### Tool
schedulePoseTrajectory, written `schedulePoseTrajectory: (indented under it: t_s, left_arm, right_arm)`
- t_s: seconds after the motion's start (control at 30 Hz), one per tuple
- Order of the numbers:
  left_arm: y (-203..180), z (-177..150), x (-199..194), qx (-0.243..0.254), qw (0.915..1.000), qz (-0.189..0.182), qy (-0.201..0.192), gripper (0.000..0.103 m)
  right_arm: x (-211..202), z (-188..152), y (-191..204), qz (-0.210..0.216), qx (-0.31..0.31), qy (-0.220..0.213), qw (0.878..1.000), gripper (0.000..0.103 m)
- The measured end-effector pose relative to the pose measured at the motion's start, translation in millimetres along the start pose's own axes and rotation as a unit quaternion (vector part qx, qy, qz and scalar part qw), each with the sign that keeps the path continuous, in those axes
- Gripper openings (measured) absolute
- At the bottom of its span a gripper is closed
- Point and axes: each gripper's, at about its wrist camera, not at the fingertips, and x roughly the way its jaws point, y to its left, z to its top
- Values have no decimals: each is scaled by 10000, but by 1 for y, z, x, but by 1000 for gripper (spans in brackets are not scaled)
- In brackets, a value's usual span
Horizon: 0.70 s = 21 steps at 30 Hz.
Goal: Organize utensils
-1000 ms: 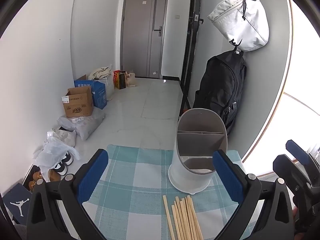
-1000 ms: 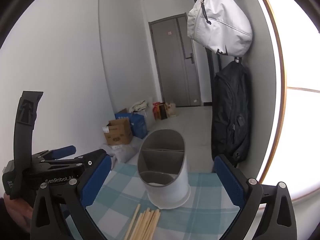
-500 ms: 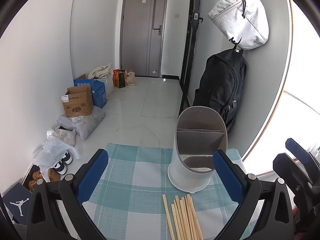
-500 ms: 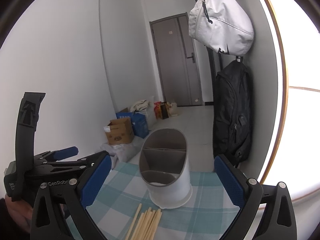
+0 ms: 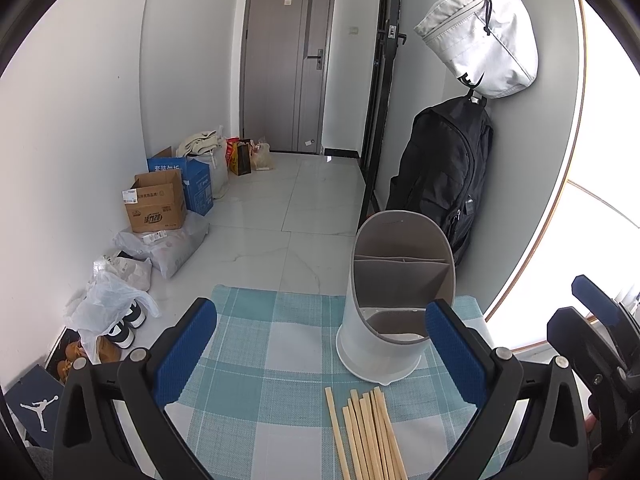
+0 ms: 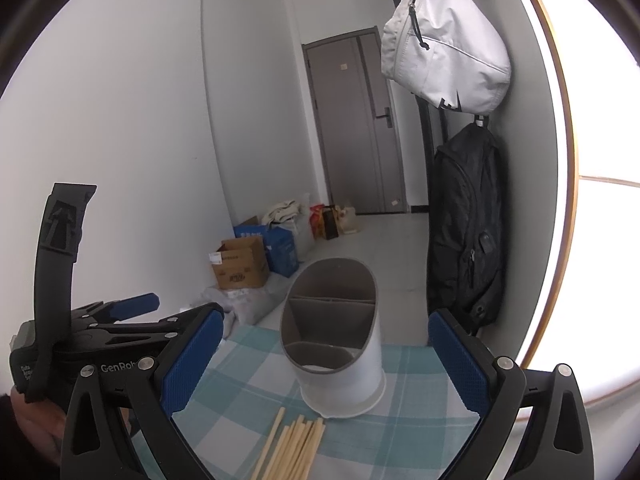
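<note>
**Both grippers open above the chopsticks**

Little has moved since a second ago: the left view has tipped up a touch, so the holder sits slightly lower in its frame, and the right view has drifted so the holder sits lower and more central.

Left wrist view: the left gripper point(image 5: 320, 356) is spread wide, gripping nothing, its blue pads at lower left and lower right. Between them, on the checked cloth point(image 5: 248, 344), stands the holder point(image 5: 394, 300), right of centre, upright, with inner dividers. A bundle of chopsticks point(image 5: 368, 432) lies flat at bottom centre, just in front of the holder. The right gripper point(image 5: 596, 344) shows at the right edge. A black backpack point(image 5: 444, 176) hangs upper right.

Right wrist view: the right gripper point(image 6: 324, 356) is likewise spread wide and empty. The holder point(image 6: 336, 340) stands at centre on the cloth point(image 6: 240, 384), the chopsticks point(image 6: 292, 448) just below it at the bottom edge. The left gripper point(image 6: 132, 320) lies at lower left, fingers apart.
</note>
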Motion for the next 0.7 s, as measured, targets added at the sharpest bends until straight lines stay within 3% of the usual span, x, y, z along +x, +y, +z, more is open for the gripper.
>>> schedulePoseTrajectory:
  t_s: [0.7]
  left_arm:
    - [0,-4,0,-12,10000,3,31,101]
  right_arm:
    - [2,-1,3,5,-60,24,10000,103]
